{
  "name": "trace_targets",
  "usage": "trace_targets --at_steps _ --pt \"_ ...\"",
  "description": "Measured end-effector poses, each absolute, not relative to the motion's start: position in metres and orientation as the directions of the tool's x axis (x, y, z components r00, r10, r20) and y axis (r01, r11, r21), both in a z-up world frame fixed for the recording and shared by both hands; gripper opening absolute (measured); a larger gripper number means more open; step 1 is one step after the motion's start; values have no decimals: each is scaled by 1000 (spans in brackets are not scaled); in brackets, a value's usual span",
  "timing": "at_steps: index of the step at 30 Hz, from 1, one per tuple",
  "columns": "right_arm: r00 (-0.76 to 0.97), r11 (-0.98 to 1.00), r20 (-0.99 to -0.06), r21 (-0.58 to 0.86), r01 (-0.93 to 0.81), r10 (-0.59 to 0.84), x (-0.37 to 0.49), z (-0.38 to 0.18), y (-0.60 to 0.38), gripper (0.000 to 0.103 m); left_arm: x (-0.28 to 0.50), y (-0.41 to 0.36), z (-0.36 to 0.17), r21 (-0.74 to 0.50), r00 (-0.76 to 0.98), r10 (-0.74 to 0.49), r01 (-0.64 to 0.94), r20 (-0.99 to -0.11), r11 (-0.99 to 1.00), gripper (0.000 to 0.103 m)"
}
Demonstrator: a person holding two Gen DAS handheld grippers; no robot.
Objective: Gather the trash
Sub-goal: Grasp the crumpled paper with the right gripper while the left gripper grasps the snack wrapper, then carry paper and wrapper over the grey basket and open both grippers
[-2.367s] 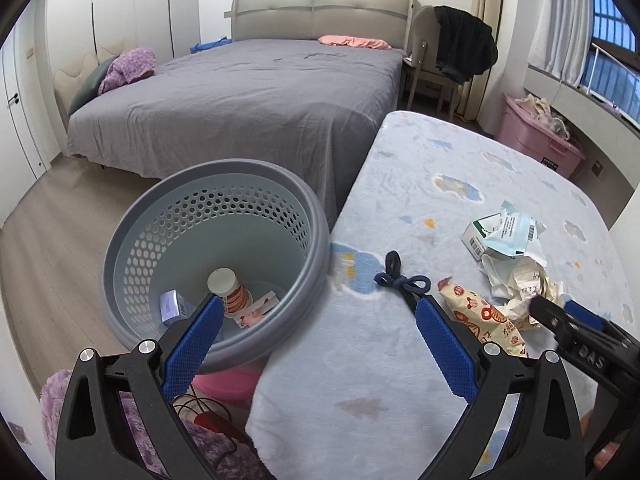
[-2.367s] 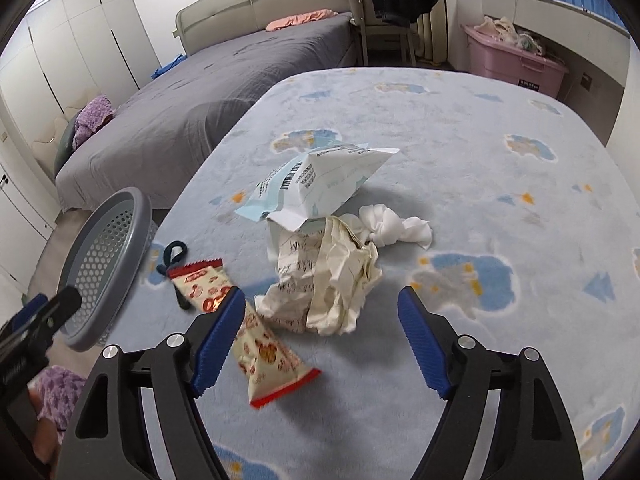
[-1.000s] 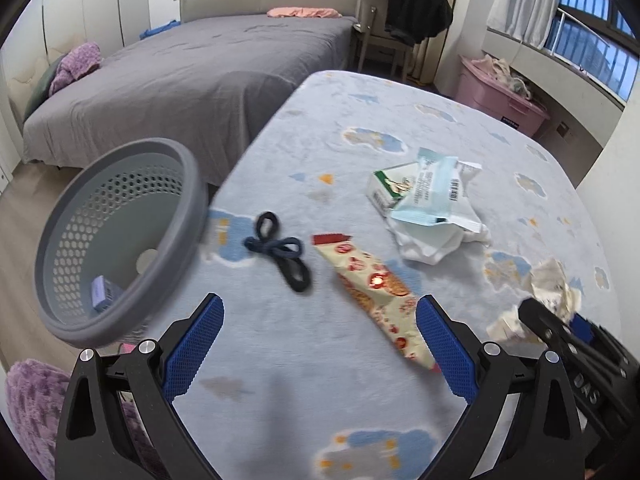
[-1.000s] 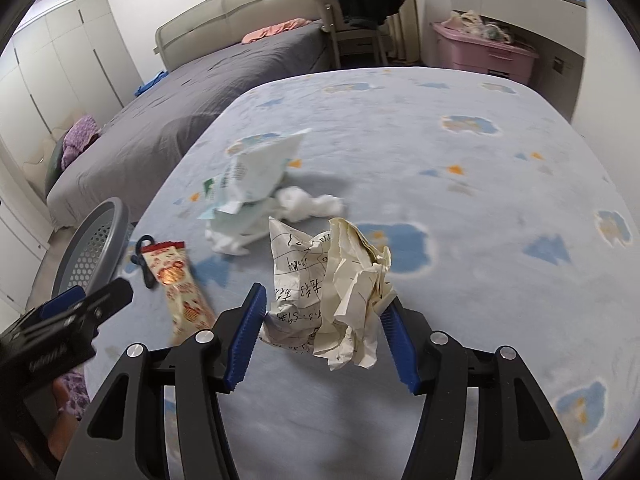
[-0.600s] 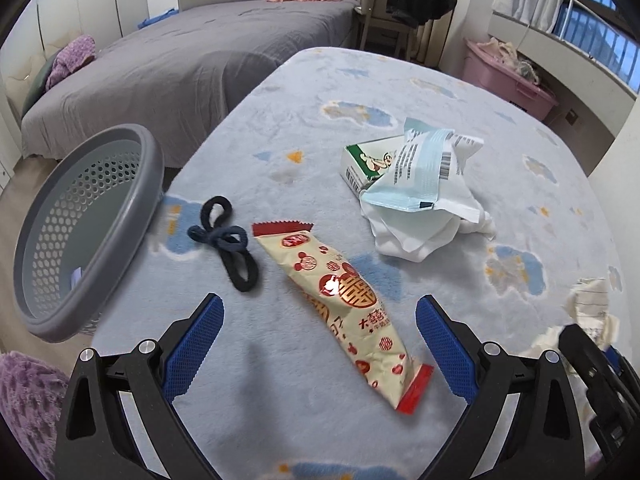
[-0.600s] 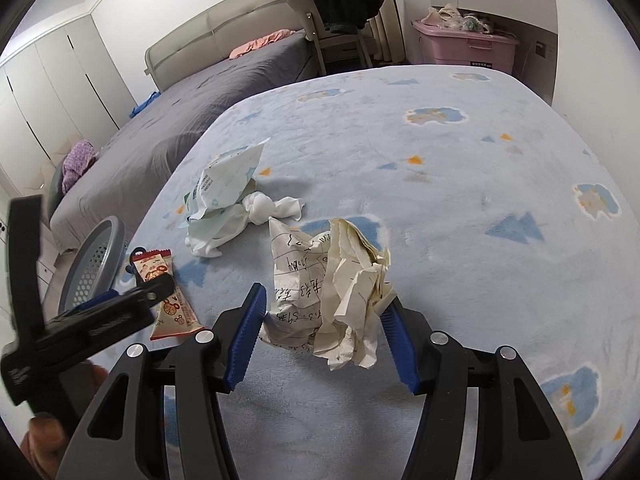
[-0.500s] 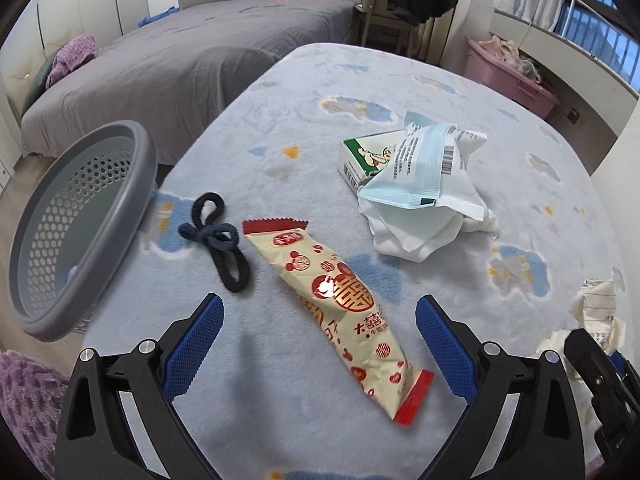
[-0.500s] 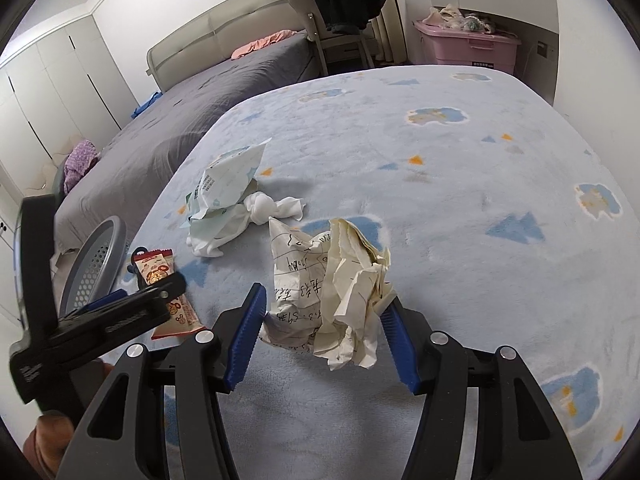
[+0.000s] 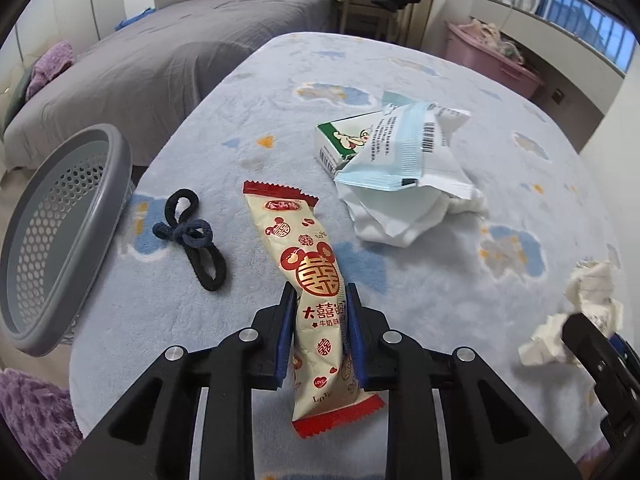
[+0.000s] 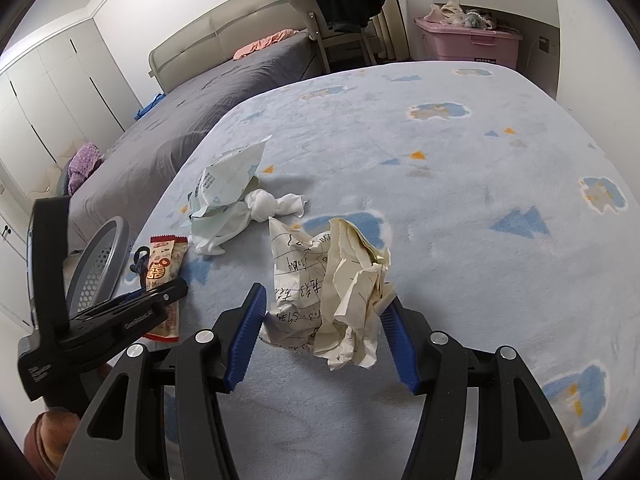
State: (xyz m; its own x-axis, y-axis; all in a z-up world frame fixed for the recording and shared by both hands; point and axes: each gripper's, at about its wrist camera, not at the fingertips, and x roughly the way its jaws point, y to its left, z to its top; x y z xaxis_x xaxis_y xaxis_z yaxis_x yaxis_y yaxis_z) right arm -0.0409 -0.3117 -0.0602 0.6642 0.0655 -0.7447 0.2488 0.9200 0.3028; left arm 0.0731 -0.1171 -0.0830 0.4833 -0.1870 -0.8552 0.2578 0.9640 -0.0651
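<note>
My left gripper (image 9: 320, 320) is shut on a cream and red snack wrapper (image 9: 310, 272) that lies on the blue blanket. It also shows in the right wrist view (image 10: 160, 268), with the left gripper (image 10: 168, 294) over it. My right gripper (image 10: 322, 316) is shut on a wad of crumpled paper (image 10: 332, 284), held just above the blanket; the wad also shows at the right of the left wrist view (image 9: 588, 308). A grey perforated trash basket (image 9: 52, 240) stands off the blanket's left edge.
A green and white carton (image 9: 344, 140), a pale blue plastic pouch (image 9: 404, 148) and white tissue (image 9: 400, 216) lie heaped behind the wrapper. Black hair ties (image 9: 196, 236) lie left of it. A grey bed (image 9: 180, 52), a chair (image 10: 340, 12) and a pink bin (image 10: 468, 40) stand beyond.
My left gripper moved from over the basket to the snack wrapper and shut on it. My right gripper shut on the crumpled paper and pulled it back from the heap.
</note>
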Motion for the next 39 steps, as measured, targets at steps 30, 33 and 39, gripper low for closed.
trace_targets --at_steps 30,33,39 --pt "663 965 -710 248 -80 237 47 -8 -147 56 70 53 -2 1 669 -119 176 -734 984 23" --pt "653 962 -709 240 -133 267 67 -4 -120 56 81 74 -3 6 669 -95 147 -738 989 23" --pt "620 941 -708 239 -239 337 104 -2 -68 56 103 115 -4 17 671 -42 81 -740 997 23"
